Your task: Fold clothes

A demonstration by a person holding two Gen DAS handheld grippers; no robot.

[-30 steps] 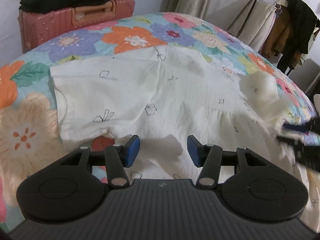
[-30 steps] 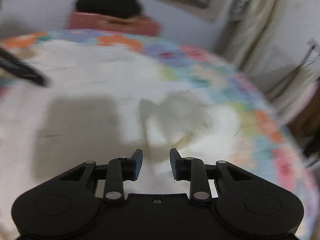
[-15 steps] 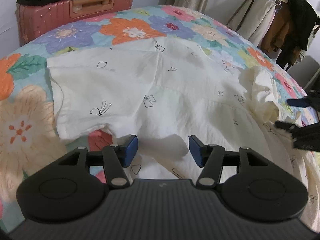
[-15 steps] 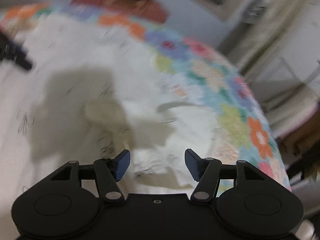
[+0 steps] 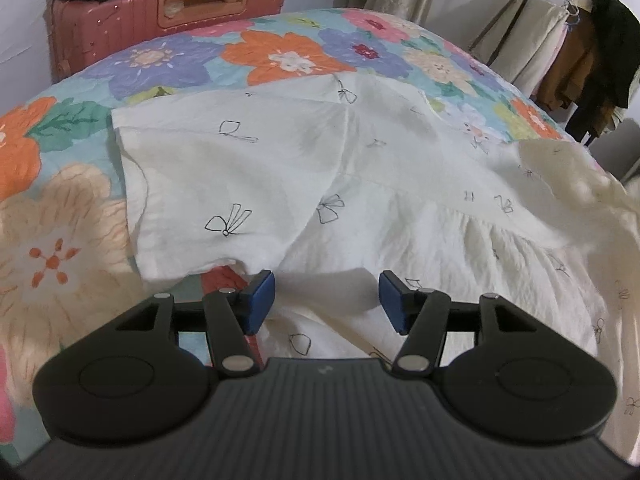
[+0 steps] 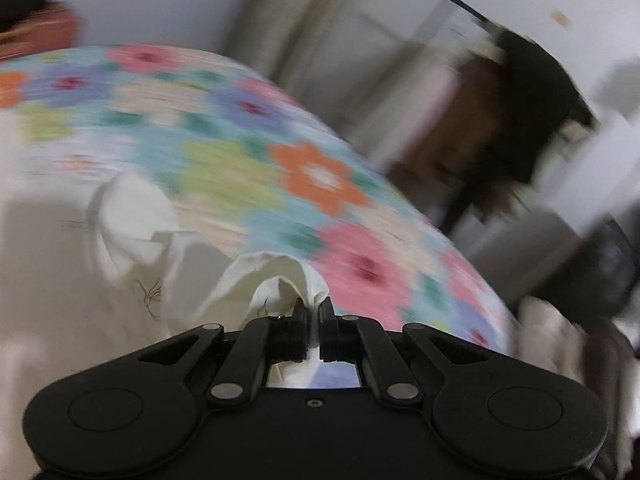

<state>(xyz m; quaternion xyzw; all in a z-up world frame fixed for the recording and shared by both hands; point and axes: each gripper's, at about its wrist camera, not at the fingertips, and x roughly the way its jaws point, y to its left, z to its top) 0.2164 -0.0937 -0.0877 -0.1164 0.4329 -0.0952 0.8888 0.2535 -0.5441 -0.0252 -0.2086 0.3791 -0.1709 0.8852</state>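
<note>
A white dress with small black bow prints (image 5: 360, 184) lies spread on a flowered bedspread (image 5: 280, 56). Its left sleeve lies flat at the left; its right side is lifted and bunched at the right edge of the left wrist view. My left gripper (image 5: 327, 300) is open and empty, just above the dress near the left underarm. My right gripper (image 6: 314, 320) is shut on a fold of the white dress (image 6: 276, 280), which rises in a crumpled peak in front of it. The right wrist view is blurred by motion.
A pink suitcase (image 5: 160, 12) with black clothes on top stands behind the bed at the left. A clothes rack with hanging garments (image 5: 580, 48) stands at the right. Curtains hang at the back. The bedspread also shows in the right wrist view (image 6: 320, 176).
My right gripper was open half a second ago and has closed on the dress's right side, swinging right. It has left the left wrist view. My left gripper stayed open and moved little.
</note>
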